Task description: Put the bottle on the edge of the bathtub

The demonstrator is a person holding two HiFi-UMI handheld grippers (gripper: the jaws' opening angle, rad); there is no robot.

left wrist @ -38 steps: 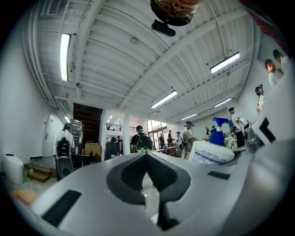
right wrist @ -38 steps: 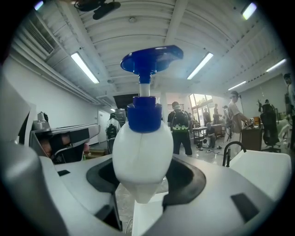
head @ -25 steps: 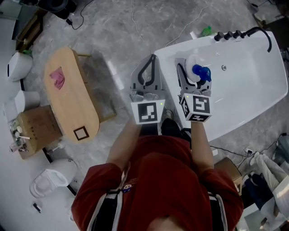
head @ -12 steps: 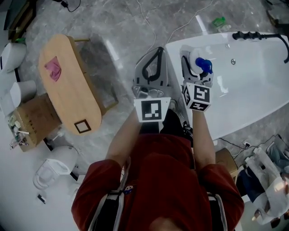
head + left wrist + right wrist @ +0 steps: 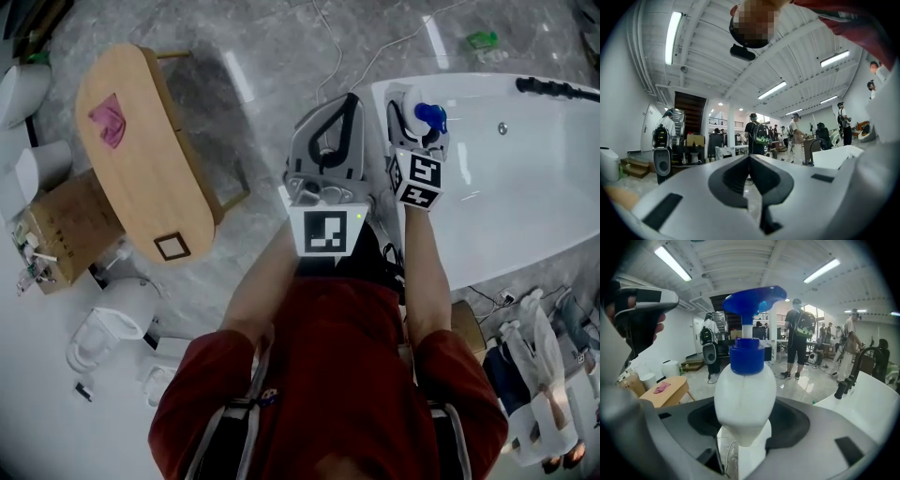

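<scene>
So the bottle (image 5: 745,394) wasn't down yet. The right gripper (image 5: 412,99) was clamped on its white body, and in the right gripper view the blue pump head (image 5: 752,298) stood straight up, so it was being carried upright. From the head view it hung over the corner of the bathtub (image 5: 478,79) nearest the person, right about at the rim. I couldn't tell whether the base was touching anything, but my guess is it was still in the air.

What's done: the bottle was picked up and brought to the tub. What's left, as I read it: lower it onto the flat edge, let go and back the gripper off. That rim looked narrow and curved, so it'd want placing square.

The left gripper (image 5: 348,99) had its jaws together with nothing between them, and was parked over the floor just beside the tub's end, doing nothing.

As for containers, the tub showed only bare white inside, with a black faucet (image 5: 558,88) on its far edge. The bottle is opaque, so no idea how full it was. A cardboard box (image 5: 56,239) sat past the wooden table (image 5: 141,178), with small stuff at its near corner too tiny to name. A pink cloth (image 5: 108,125) lay near the table's far end.
</scene>
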